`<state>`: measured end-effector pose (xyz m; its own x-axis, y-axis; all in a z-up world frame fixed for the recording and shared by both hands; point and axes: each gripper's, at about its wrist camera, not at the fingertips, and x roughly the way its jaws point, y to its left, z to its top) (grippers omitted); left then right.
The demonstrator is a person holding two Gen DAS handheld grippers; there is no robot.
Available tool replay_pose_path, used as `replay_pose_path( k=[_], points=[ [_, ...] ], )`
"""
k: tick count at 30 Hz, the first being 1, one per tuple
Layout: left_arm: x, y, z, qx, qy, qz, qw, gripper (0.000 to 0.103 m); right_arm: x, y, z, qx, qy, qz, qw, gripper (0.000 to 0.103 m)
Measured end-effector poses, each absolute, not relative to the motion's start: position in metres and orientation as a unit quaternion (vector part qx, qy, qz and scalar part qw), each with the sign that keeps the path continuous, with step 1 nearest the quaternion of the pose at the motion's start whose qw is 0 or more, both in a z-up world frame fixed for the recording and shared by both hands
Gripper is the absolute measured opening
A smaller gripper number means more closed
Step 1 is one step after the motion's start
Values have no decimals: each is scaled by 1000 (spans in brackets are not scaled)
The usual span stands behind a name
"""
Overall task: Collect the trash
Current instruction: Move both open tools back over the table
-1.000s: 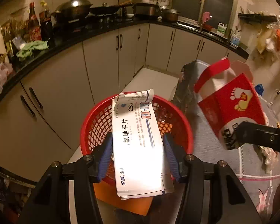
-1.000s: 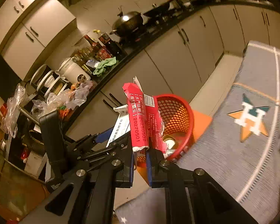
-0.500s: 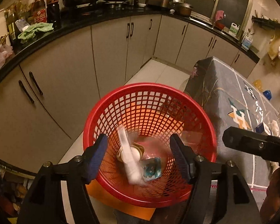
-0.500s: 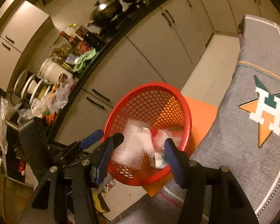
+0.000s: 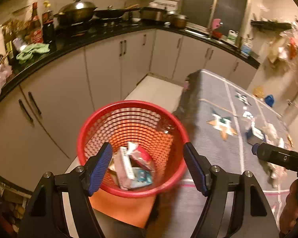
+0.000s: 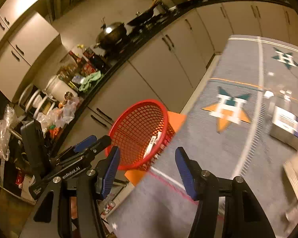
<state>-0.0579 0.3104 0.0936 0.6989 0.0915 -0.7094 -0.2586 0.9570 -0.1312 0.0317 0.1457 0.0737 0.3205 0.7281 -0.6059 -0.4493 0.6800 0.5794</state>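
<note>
Our left gripper (image 5: 148, 168) has its fingers spread wide, holding nothing; directly beyond them sits the red basket (image 5: 101, 119) containing crumpled packaging (image 5: 129, 166). Our right gripper (image 6: 147, 168) is likewise spread and empty, the basket just ahead-left, a grey tablecloth (image 6: 218, 154) with a white box (image 6: 288, 125) ahead-right, and kitchen cabinets (image 5: 55, 91) beyond.

The left tongs (image 6: 83, 144) body reads "enRobot.AI"; nothing else is legible.
</note>
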Motion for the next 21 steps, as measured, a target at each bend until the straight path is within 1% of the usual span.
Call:
replay_pose_path(
  k=[5,13,16,21],
  points=[
    [-62,267,98,-96,377,59,919,73,2,84,74,181,439,345,809,63],
    [-45,171,82,-46,413,-24,909,73,-34,-47,72,237,416,250,842,63],
    [-40,142,75,-33,423,-47,904,73,-41,-99,62,270,422,188,845,63],
    [-32,93,64,-18,438,-86,895,73,-33,-146,38,292,452,105,836,63]
  ],
)
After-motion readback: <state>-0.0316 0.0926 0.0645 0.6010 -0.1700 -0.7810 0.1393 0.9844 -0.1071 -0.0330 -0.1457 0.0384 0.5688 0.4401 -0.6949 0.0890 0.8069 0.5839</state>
